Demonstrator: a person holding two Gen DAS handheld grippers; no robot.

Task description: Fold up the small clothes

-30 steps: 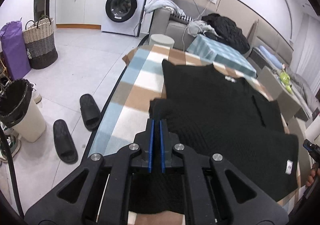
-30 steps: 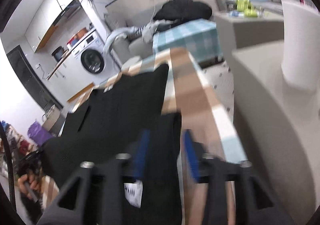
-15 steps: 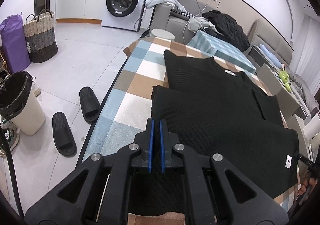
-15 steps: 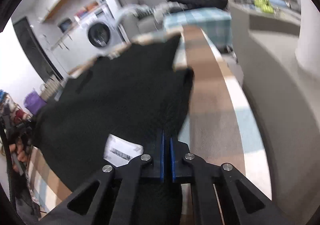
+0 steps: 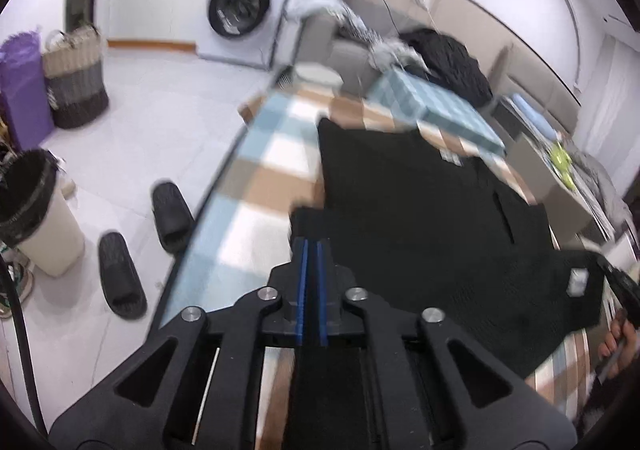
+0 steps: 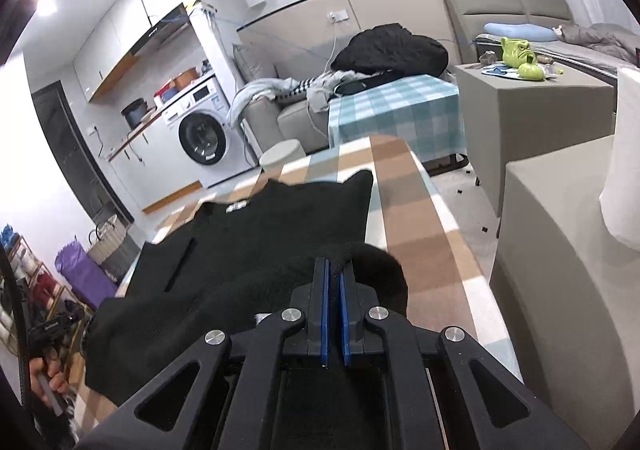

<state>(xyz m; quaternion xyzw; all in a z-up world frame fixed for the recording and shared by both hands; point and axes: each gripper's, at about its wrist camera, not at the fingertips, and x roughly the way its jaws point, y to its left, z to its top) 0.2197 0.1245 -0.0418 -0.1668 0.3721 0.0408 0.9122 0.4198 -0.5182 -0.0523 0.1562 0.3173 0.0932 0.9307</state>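
A lived-in home, a small flat: a washing machine (image 5: 240, 12) stands under a counter at 12 o'clock, a sofa (image 6: 280, 110) heaped with clothes at 1 o'clock, slippers (image 5: 170, 218) and a bin (image 5: 38, 210) on the tiled floor at 9 o'clock.

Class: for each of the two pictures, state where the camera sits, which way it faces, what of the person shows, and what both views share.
Left wrist: on the left gripper, looking along the checked table toward the washing machine; right hand at the edge.
Right wrist: on the right gripper, looking up the table; left hand at the edge.
Shared: black garment, gripped by both jaws, table, washing machine.
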